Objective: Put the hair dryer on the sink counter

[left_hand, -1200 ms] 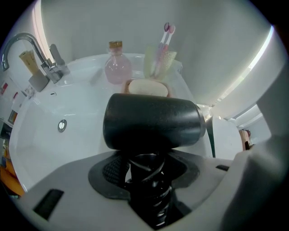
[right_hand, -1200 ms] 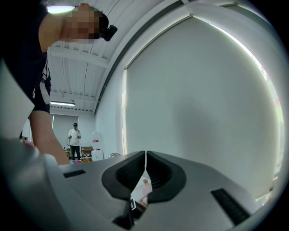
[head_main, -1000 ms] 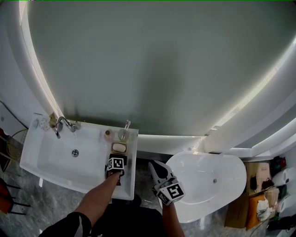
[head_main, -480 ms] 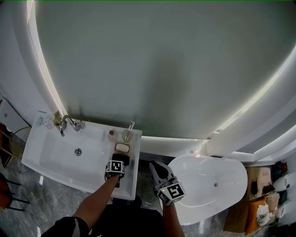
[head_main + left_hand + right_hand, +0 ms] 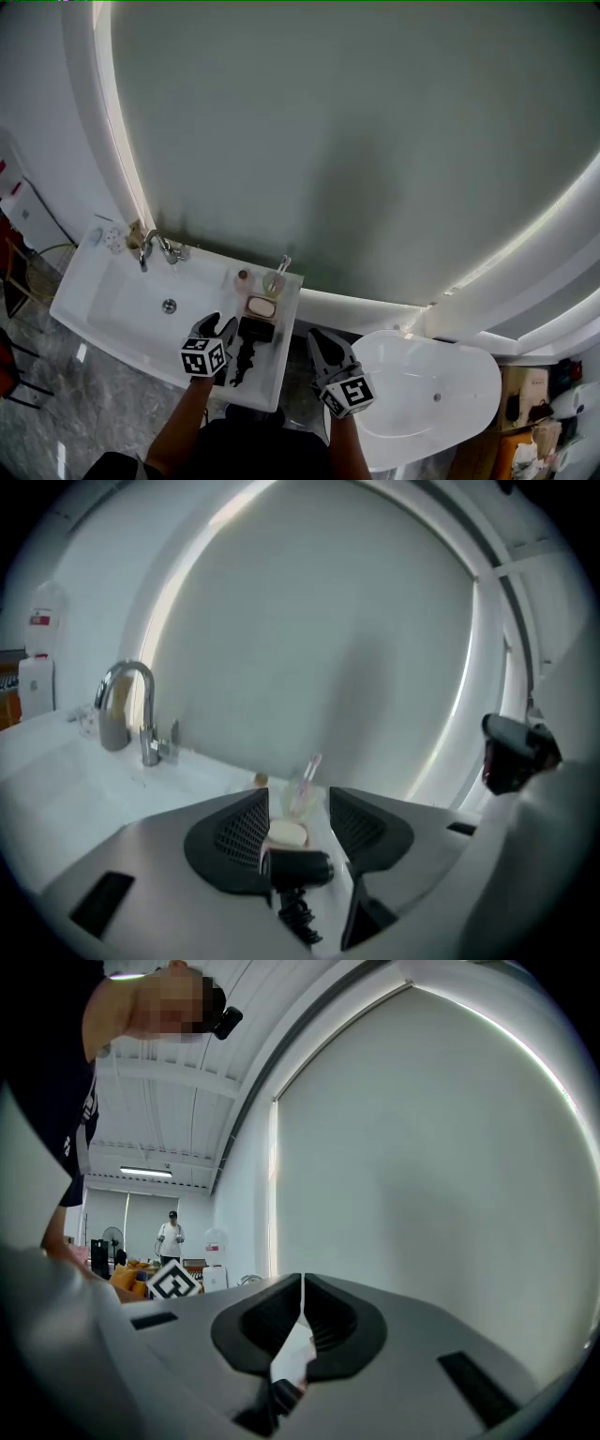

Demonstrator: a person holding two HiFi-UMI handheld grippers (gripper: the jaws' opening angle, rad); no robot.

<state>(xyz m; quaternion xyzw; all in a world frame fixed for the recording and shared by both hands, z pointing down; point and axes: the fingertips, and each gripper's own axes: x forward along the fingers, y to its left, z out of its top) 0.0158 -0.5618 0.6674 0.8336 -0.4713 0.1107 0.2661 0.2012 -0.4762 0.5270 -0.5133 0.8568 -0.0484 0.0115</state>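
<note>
Head view: hair dryer (image 5: 251, 335) lies on the worktop (image 5: 277, 351), just nearside of the soap (image 5: 262, 307). Left gripper (image 5: 217, 328) jaws spread, not pinching it; right gripper (image 5: 319, 337) jaws pressed together. Placement seems done; next, back away cleanly.
</note>
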